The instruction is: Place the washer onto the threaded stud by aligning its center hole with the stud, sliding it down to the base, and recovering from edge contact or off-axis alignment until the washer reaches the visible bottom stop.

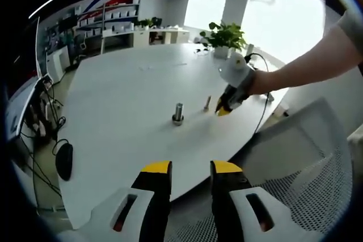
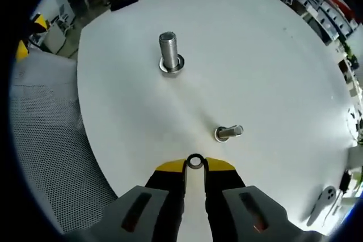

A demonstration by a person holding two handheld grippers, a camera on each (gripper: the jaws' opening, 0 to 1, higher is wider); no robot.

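You are working over a large white table (image 1: pixel 130 94) in an open office, with shelving along the far left wall, bright windows behind, a potted plant (image 1: pixel 224 38) at the table's far edge, and a mesh chair (image 1: pixel 300 162) near its right side. Two bolts sit on the table. The larger bolt (image 2: pixel 169 53) stands upright, head on the surface and threaded shank up. The smaller bolt (image 2: pixel 228 132) lies on its side to the right of it, its long axis running left to right across the right gripper view, head to the left. There is one washer (image 2: pixel 195 161): your right gripper (image 2: pixel 195 165) pinches it on edge between closed fingertips, its hole facing the camera, near the small bolt and well apart from the upright one. Your left gripper (image 1: pixel 190 169) hovers off the table's near edge, fingers apart and holding nothing.
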